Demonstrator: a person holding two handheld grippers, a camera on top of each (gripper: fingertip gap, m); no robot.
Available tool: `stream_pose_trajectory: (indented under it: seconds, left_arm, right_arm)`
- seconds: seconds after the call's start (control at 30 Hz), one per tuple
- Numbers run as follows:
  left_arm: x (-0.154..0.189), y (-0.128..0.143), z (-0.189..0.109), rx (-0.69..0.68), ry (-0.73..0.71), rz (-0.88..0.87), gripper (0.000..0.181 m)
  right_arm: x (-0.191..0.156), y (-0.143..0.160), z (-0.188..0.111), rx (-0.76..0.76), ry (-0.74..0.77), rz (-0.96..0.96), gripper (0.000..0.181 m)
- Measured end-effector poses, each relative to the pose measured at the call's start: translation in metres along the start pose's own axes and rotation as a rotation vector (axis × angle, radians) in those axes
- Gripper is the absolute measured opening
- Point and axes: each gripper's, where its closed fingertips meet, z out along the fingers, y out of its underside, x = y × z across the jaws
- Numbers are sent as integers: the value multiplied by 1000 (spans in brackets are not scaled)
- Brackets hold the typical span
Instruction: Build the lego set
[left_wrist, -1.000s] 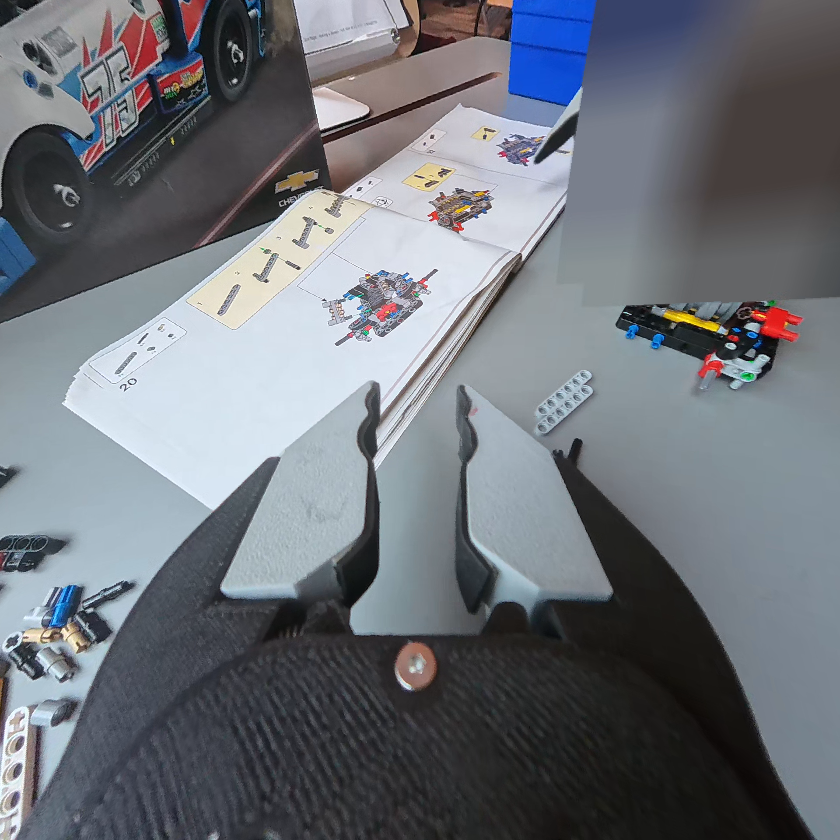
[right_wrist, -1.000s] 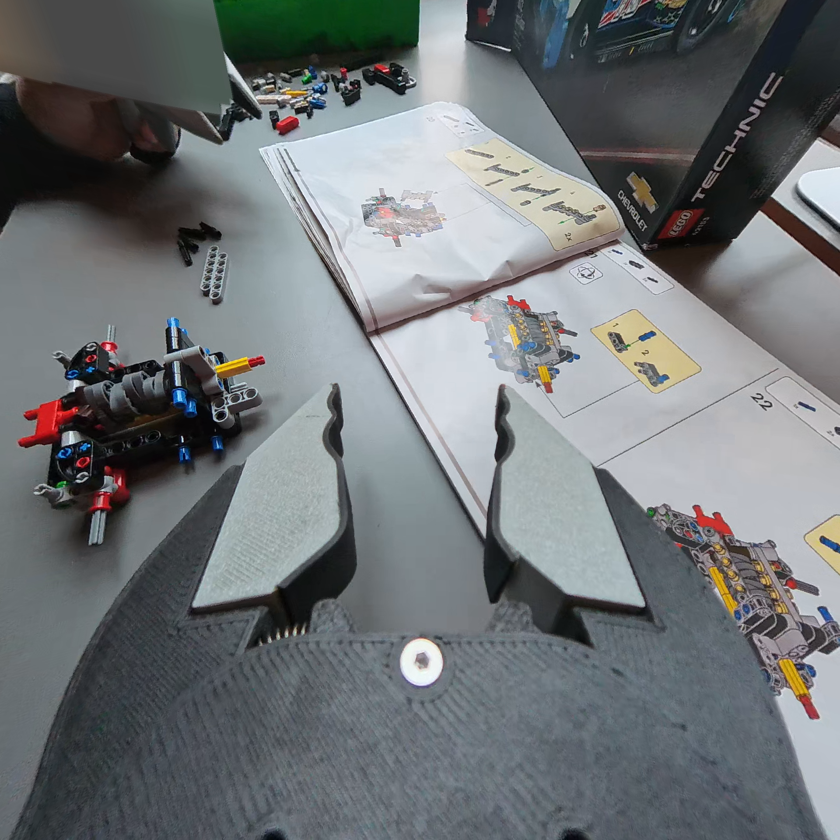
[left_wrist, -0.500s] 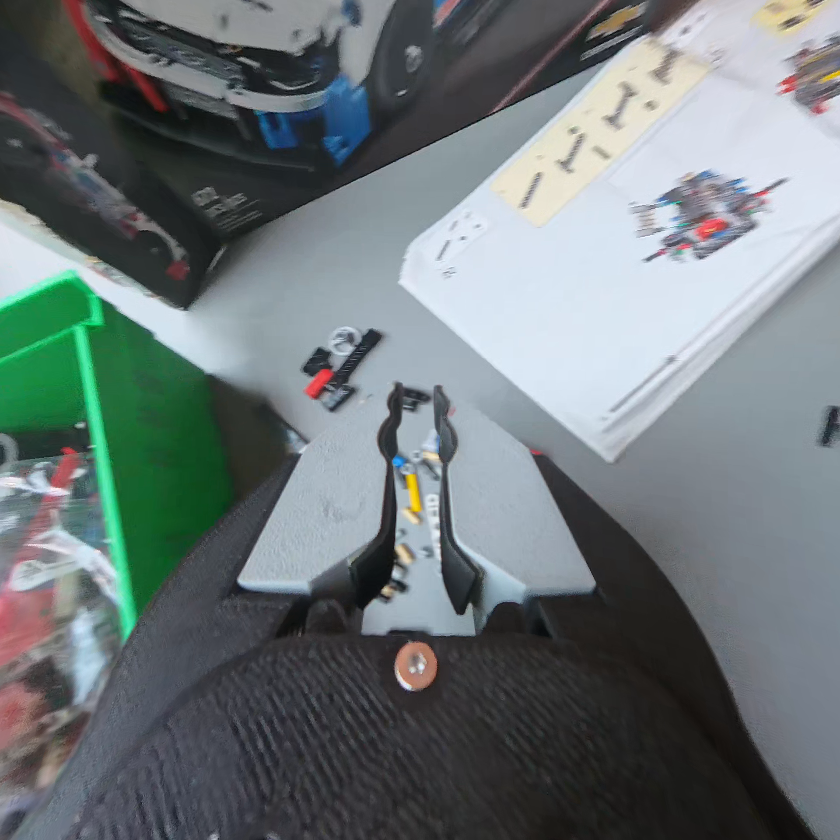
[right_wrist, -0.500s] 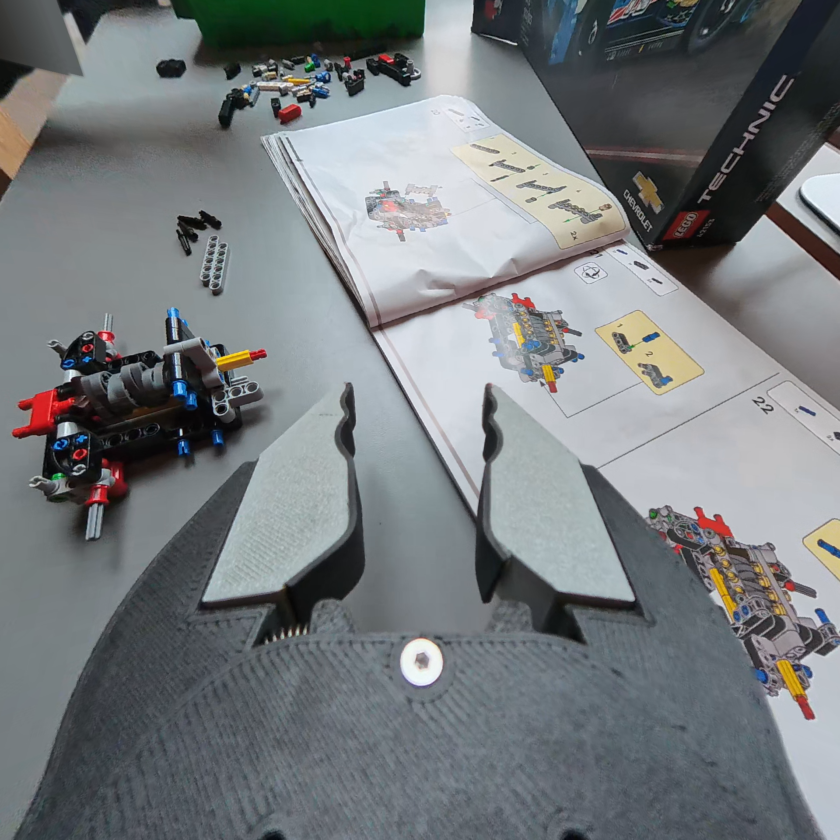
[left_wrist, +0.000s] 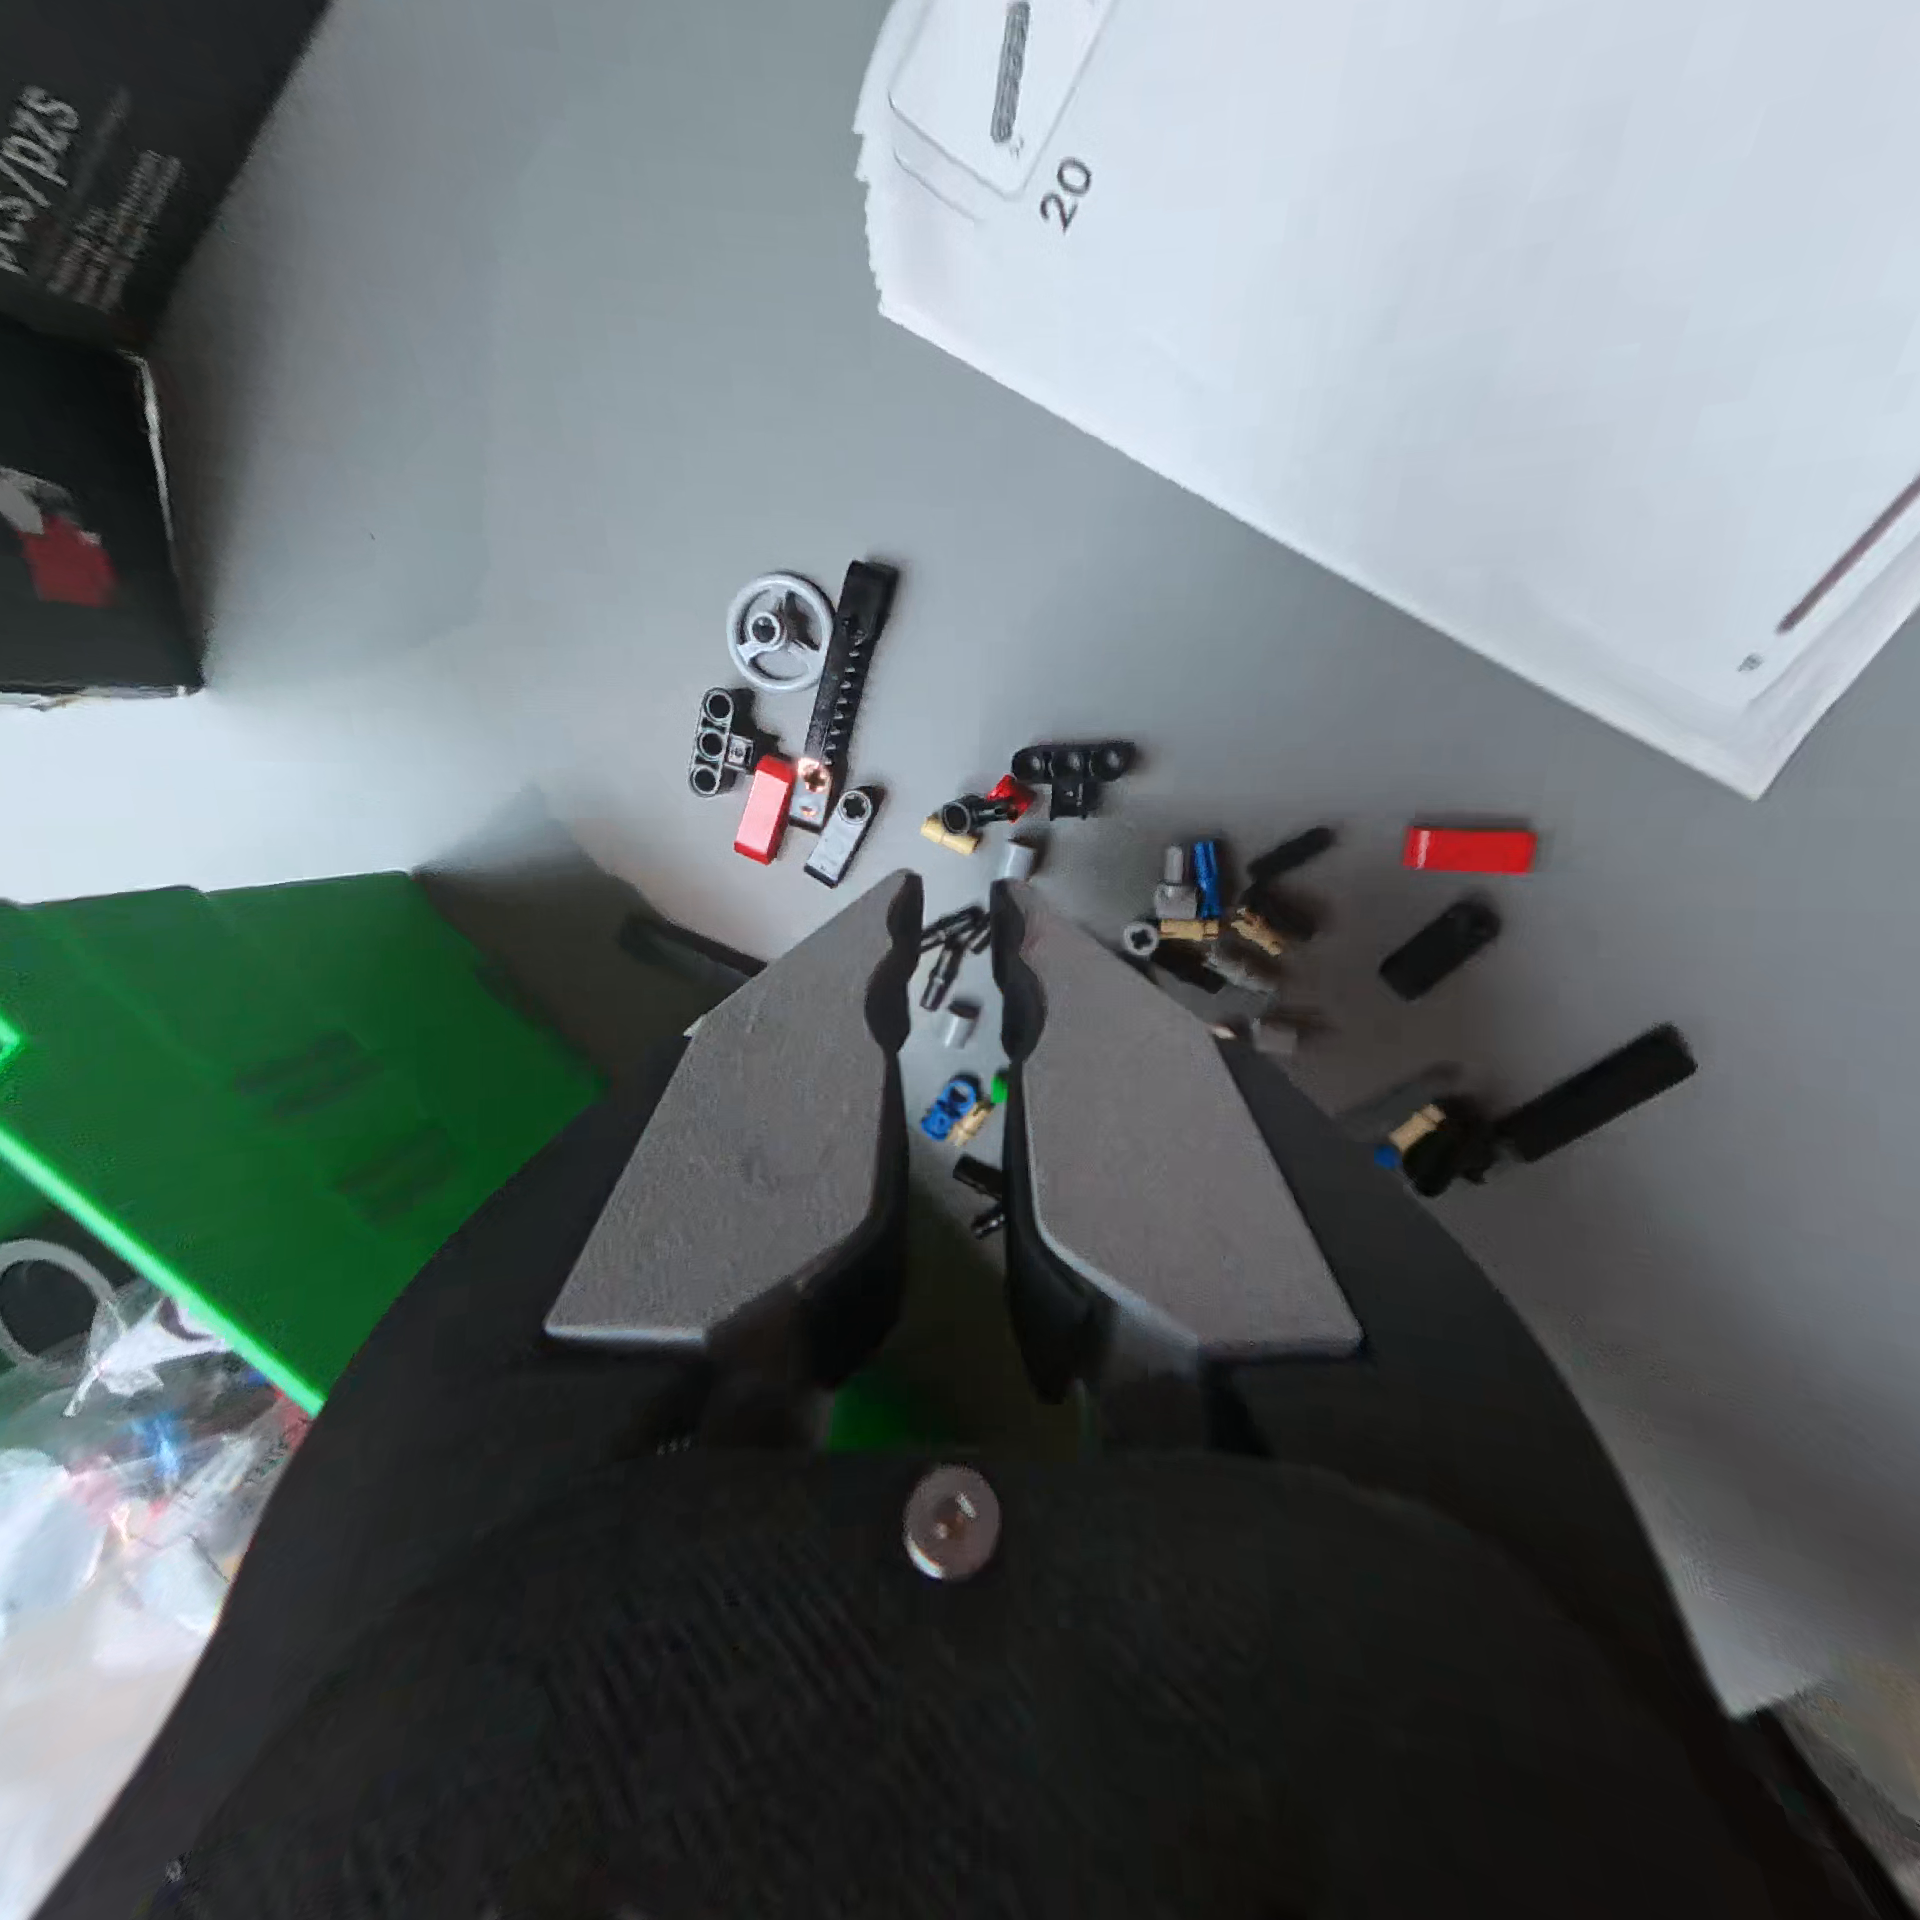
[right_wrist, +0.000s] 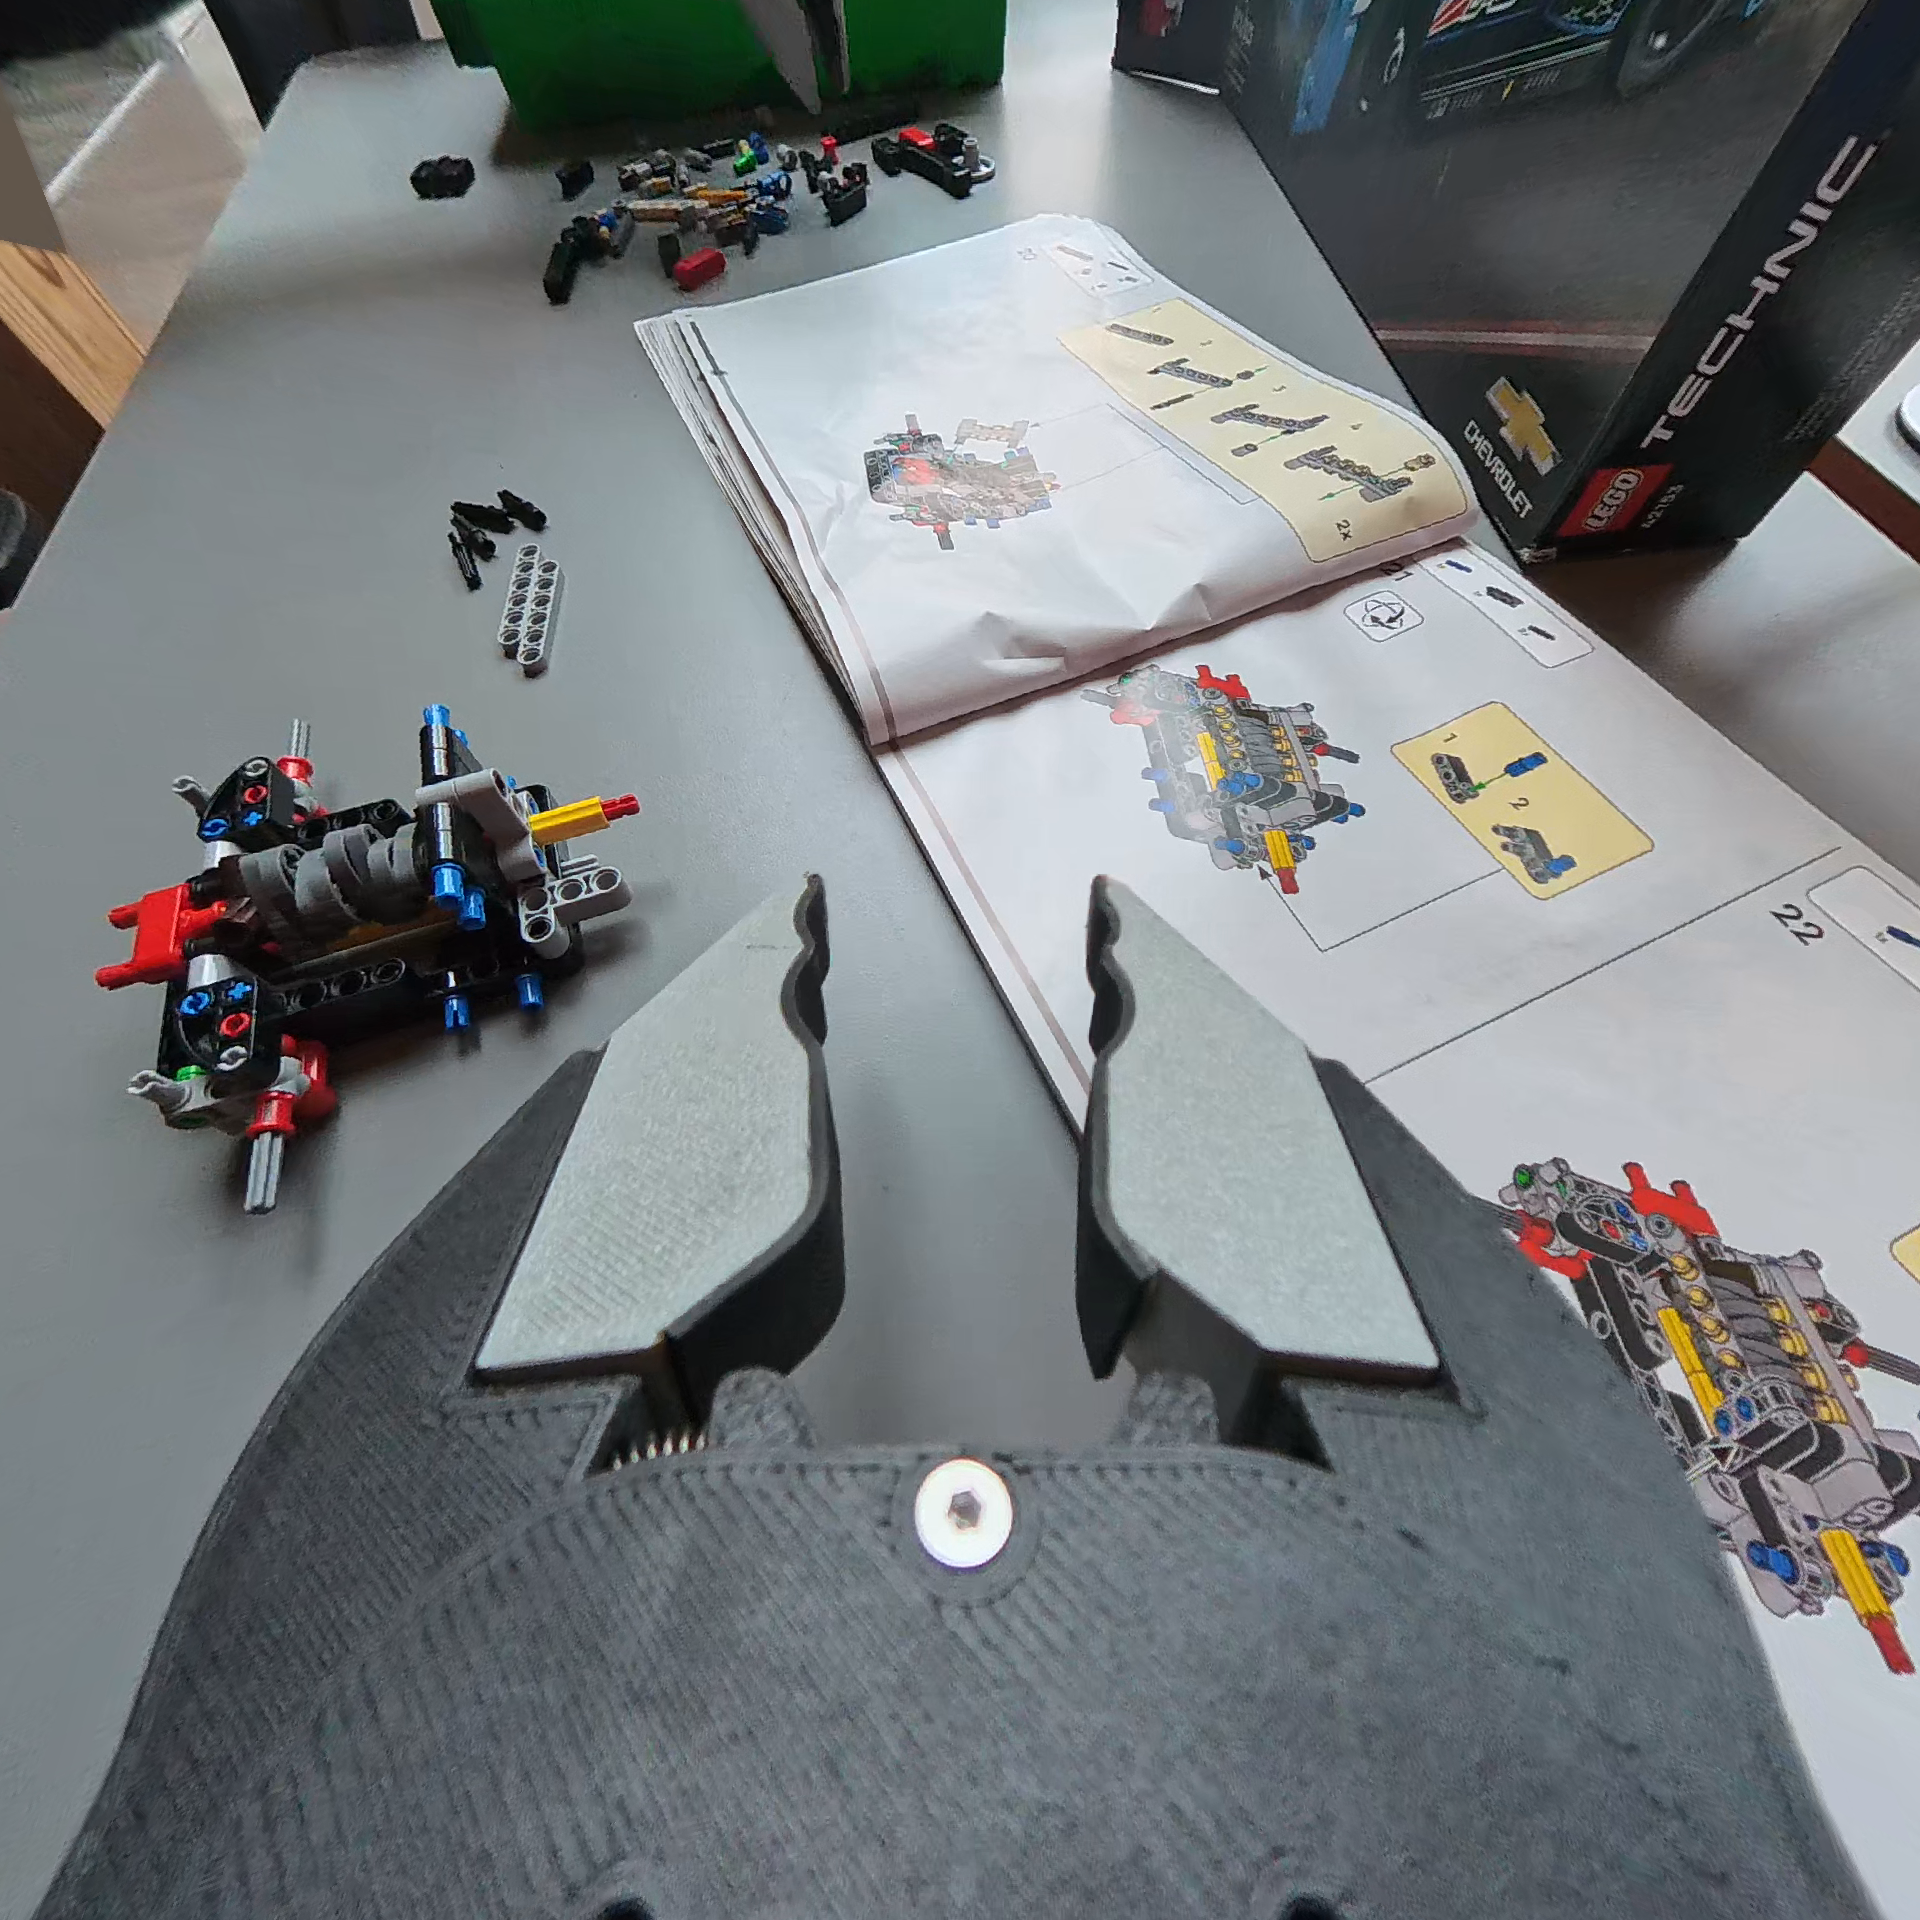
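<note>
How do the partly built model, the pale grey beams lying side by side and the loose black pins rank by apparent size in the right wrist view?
1. Partly built model, clearly largest.
2. Pale grey beams.
3. Loose black pins, each shorter than a beam.
The beams and pins lie farther from the camera than the model, so their true sizes are understated, but the order looks safe.

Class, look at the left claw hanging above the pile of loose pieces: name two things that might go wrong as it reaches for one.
1. The left claw is only narrowly open over tightly clustered small black pins; it may pinch two or knock neighbours away.
2. The green bin sits close beside the claw, so a sideways move could bump it.
</note>
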Motion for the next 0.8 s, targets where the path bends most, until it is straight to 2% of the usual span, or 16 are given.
stream_pose_trajectory:
  seconds: [0.33, 0.63, 0.8]
  left_arm:
    - [-6, 4, 19, -118, 68, 100, 10]
    - [-3, 3, 25, -137, 97, 113, 8]
    - [0, 7, 27, -165, 99, 146, 13]
  right_arm:
    - [-1, -1, -1, 14, -9, 6, 46]
    - [-1, -3, -3, 30, -23, 18, 46]
    - [-1, -4, -4, 34, -27, 21, 45]
